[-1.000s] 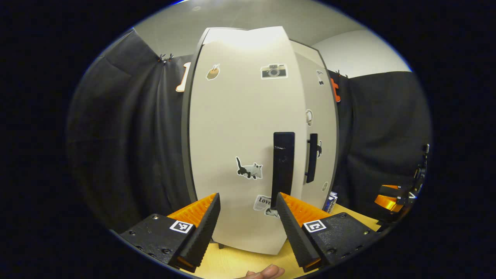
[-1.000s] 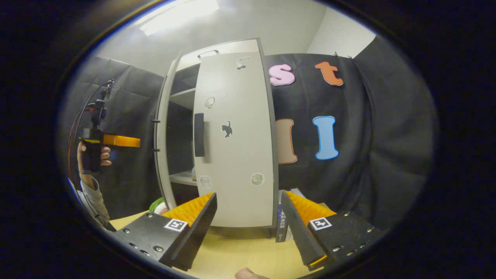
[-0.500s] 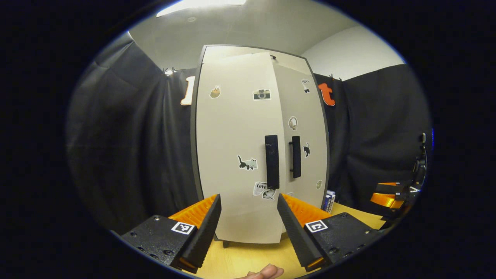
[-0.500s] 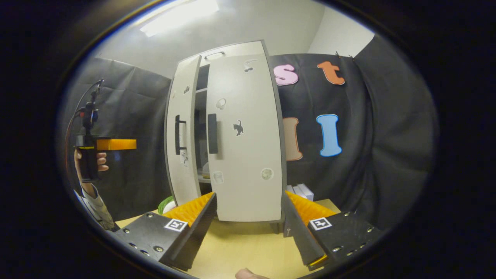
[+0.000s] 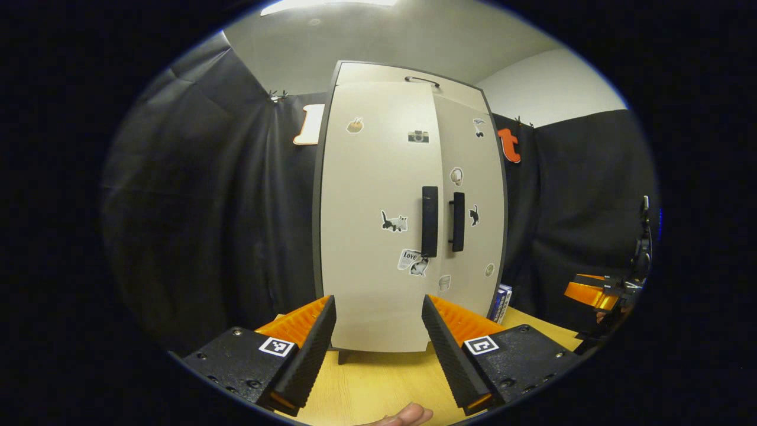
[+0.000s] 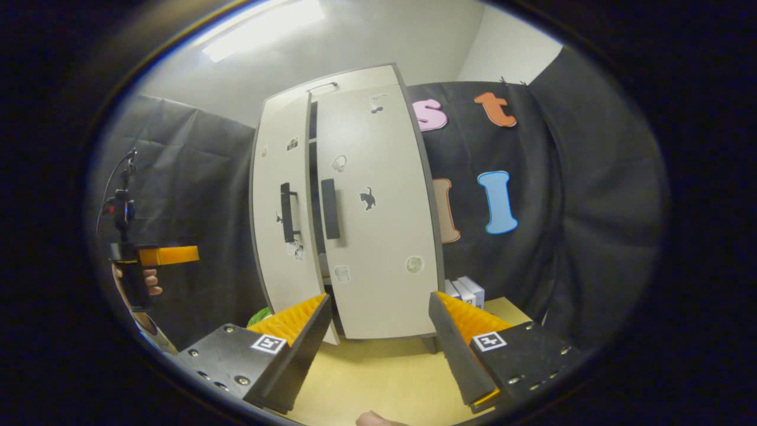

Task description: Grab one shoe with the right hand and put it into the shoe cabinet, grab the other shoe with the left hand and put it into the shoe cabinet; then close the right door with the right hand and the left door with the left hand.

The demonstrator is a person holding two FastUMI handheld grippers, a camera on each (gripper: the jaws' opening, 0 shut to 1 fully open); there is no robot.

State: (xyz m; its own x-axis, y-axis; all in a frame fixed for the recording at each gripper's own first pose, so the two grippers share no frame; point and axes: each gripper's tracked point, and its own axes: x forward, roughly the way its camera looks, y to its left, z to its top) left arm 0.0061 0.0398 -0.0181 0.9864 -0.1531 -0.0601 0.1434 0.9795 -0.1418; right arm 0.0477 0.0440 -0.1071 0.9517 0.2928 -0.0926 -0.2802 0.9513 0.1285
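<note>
The pale shoe cabinet (image 5: 414,89) with stickers stands on the wooden table (image 5: 378,384). Its left door (image 5: 372,236) and right door (image 5: 476,248) sit almost flush, their dark handles (image 5: 430,220) side by side. In the right gripper view a narrow dark crack shows between the left door (image 6: 278,236) and the right door (image 6: 384,248). The shoes are hidden behind the doors. My left gripper (image 5: 378,302) is open and empty, a short way in front of the left door. My right gripper (image 6: 378,299) is open and empty before the right door. A hand (image 6: 142,290) holds the left gripper (image 6: 159,255) at the far left.
Small boxes (image 6: 467,291) stand by the cabinet's right foot, also seen in the left gripper view as boxes (image 5: 501,303). Something green (image 6: 260,313) lies by the cabinet's left foot. Black cloth surrounds the booth. The right gripper (image 5: 591,293) shows at the far right.
The left door has swung from well ajar to almost shut. My left gripper has drawn back from the cabinet. The right gripper has hardly moved.
</note>
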